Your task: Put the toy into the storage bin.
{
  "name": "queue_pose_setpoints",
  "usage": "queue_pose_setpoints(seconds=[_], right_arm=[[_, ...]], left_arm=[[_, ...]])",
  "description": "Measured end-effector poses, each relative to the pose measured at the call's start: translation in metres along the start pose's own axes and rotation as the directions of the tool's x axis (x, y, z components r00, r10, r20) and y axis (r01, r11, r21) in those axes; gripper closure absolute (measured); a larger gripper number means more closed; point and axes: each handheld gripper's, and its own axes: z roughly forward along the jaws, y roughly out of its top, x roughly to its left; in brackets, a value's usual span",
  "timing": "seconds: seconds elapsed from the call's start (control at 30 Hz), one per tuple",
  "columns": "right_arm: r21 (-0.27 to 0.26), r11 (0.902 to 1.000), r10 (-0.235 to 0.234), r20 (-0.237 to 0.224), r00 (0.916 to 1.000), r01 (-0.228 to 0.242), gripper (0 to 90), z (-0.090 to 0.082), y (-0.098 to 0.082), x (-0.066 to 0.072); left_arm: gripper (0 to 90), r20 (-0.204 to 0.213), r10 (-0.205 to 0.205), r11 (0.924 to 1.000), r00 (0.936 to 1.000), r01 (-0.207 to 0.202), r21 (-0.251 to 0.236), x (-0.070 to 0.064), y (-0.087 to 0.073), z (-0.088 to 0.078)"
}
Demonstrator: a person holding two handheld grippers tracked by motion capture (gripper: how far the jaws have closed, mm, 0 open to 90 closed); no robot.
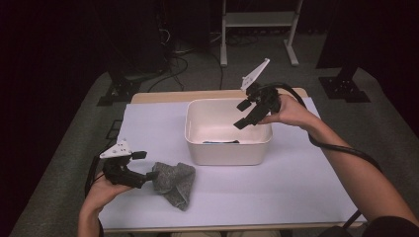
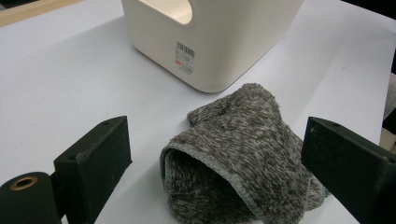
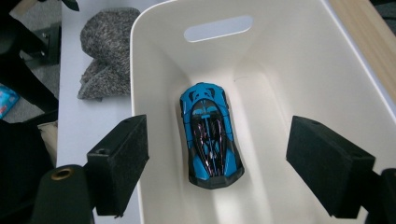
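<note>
A blue and black toy car [image 3: 210,135] lies on the floor of a white bin [image 1: 197,148] at the table's middle; a dark sliver of the car [image 1: 221,142] shows in the high view. My right gripper [image 1: 243,114] hovers open above the bin's right side, jaws wide apart over the car [image 3: 217,163]. A grey knitted sock [image 1: 174,181] lies crumpled on the white table cover at the front left. My left gripper [image 1: 143,165] is open just left of the sock, its jaws either side of the sock's cuff [image 2: 219,182], not touching it.
The bin [image 2: 219,42] stands just beyond the sock, with a barcode label [image 2: 184,58] and handle cut-outs [image 3: 218,28]. The table's wooden far edge [image 1: 163,96] runs behind. A white stand [image 1: 257,19] and black equipment bases [image 1: 343,86] sit on the floor beyond.
</note>
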Motion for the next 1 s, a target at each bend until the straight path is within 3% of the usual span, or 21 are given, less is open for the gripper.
queue_pose_setpoints(seconds=[0.27, 0.7, 1.0], right_arm=[[-0.05, 0.9979, 0.042, 0.024, 0.9988, -0.041, 19.5, -0.021, -0.018, -0.001], [-0.067, 0.9945, 0.084, 0.051, 0.9952, -0.08, 19.7, -0.042, -0.044, 0.001], [-0.087, 0.9899, 0.119, 0.069, 0.9906, -0.112, 19.1, -0.055, -0.066, 0.004]], left_arm=[[7.4, 0.0, -0.001, 1.0, 1.0, 0.001, 0.001, 0.001, -0.001, 0.001], [7.4, 0.0, -0.005, 1.0, 1.0, 0.005, -0.002, 0.002, -0.002, 0.003], [7.4, 0.021, 0.001, 0.9999, 0.9998, -0.001, -0.014, 0.0, 0.001, 0.004]])
